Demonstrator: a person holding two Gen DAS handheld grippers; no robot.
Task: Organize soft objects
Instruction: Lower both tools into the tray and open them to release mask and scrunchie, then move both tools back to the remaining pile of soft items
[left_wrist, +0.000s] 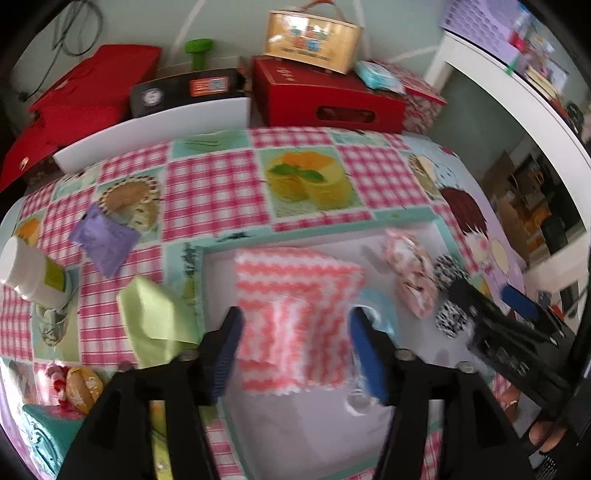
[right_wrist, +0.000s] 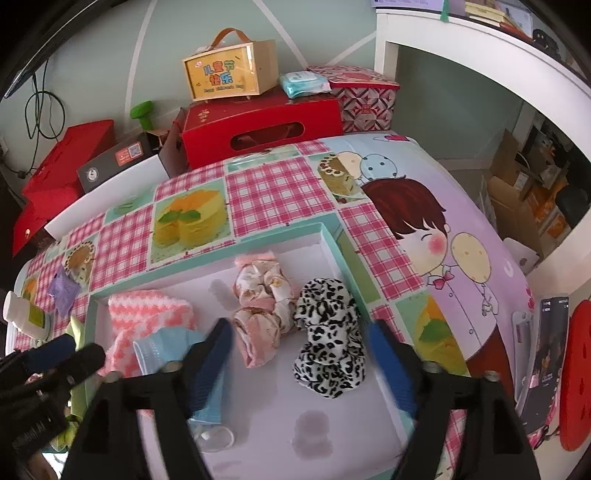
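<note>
A white tray with a teal rim (left_wrist: 317, 229) (right_wrist: 207, 258) lies on the patterned tablecloth. In it are a folded pink-and-white zigzag cloth (left_wrist: 295, 295) (right_wrist: 147, 310), a blue face mask (right_wrist: 162, 347), a pink floral scrunchie (right_wrist: 258, 314) (left_wrist: 410, 273) and a leopard-print scrunchie (right_wrist: 328, 339) (left_wrist: 448, 291). My left gripper (left_wrist: 295, 350) is open, its blue pads either side of the zigzag cloth, which rests in the tray. My right gripper (right_wrist: 301, 365) stands wide open over the tray. The leopard scrunchie lies between its fingers, not pressed.
Left of the tray lie a light green cloth (left_wrist: 155, 317), a purple packet (left_wrist: 103, 240) and a white bottle (left_wrist: 33, 273). Red boxes (left_wrist: 325, 96) and a yellow carry box (right_wrist: 229, 74) line the back edge. A phone (right_wrist: 546, 354) lies at the right.
</note>
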